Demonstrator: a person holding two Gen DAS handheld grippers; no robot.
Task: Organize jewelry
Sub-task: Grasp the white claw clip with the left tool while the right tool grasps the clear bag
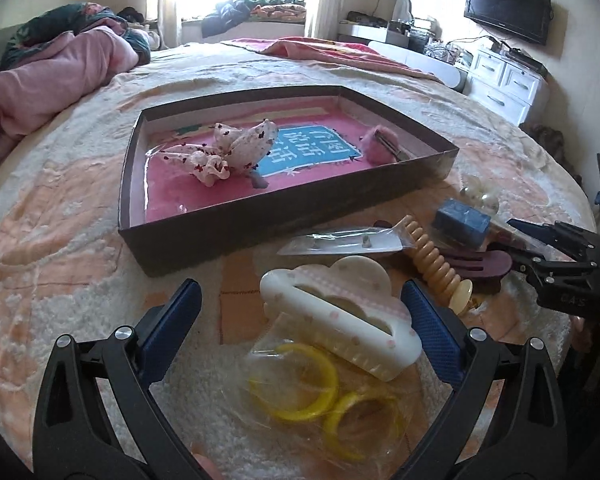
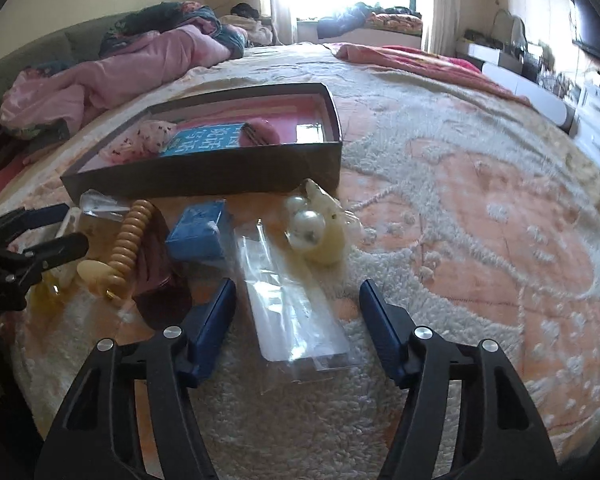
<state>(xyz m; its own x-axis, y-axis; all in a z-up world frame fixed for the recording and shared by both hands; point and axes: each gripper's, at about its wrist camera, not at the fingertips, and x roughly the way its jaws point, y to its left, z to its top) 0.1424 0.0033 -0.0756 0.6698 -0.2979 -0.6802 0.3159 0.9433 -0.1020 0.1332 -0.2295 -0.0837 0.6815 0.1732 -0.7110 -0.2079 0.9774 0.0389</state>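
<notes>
Ahead of your left gripper (image 1: 300,308), spread wide around the cloud clip (image 1: 336,312), the box (image 1: 204,236) holds a bow (image 1: 228,148) and pink clip (image 1: 376,140); your right gripper (image 2: 298,300) straddles a plastic sleeve (image 2: 292,312) unclenched.

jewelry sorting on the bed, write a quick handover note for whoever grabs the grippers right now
Left gripper: open, jaws on either side of the white cloud-shaped hair claw, not pressing it.
Right gripper: open, over the clear plastic packet, nothing held.
Done: the white spotted fabric bow and the fluffy pink hair clip lie in the shallow brown cardboard box.
Left on the blanket: the cloud claw, bagged yellow rings, beige ribbed clip, dark maroon clip, small blue box, pearl-bead piece, the clear packet and a second clear packet by the box.
</notes>
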